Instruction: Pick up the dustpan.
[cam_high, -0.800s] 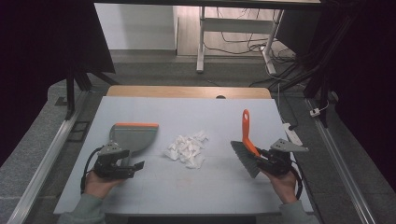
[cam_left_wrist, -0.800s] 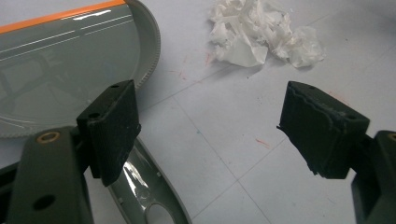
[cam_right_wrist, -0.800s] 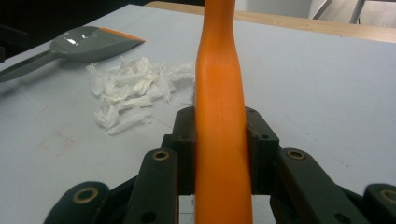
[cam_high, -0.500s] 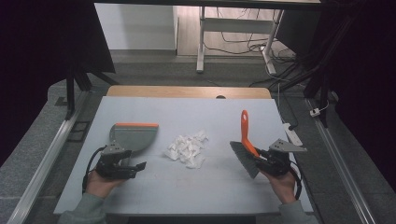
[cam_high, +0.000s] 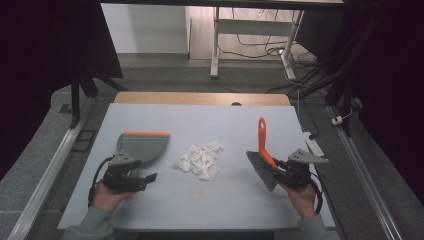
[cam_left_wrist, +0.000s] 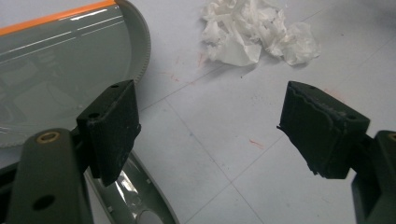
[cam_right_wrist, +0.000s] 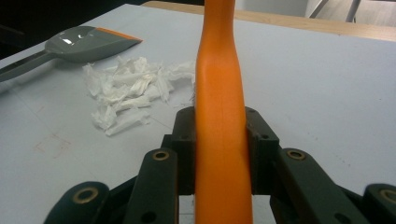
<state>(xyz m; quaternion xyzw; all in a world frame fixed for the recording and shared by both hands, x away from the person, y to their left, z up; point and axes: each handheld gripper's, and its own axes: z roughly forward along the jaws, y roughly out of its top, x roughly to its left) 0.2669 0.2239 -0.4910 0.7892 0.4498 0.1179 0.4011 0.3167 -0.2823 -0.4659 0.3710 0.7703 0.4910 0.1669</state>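
So the right gripper (cam_high: 280, 172) is clamped tight on the orange handle of a brush (cam_high: 261, 150), bristles pointing toward the middle of the counter (cam_high: 200, 120). The left gripper (cam_high: 142, 179) is released, jaws wide apart, sitting right by the handle of the grey dustpan (cam_high: 142, 147). A pile of crumpled white paper scraps (cam_high: 201, 159) lies between dustpan and brush, touching neither.
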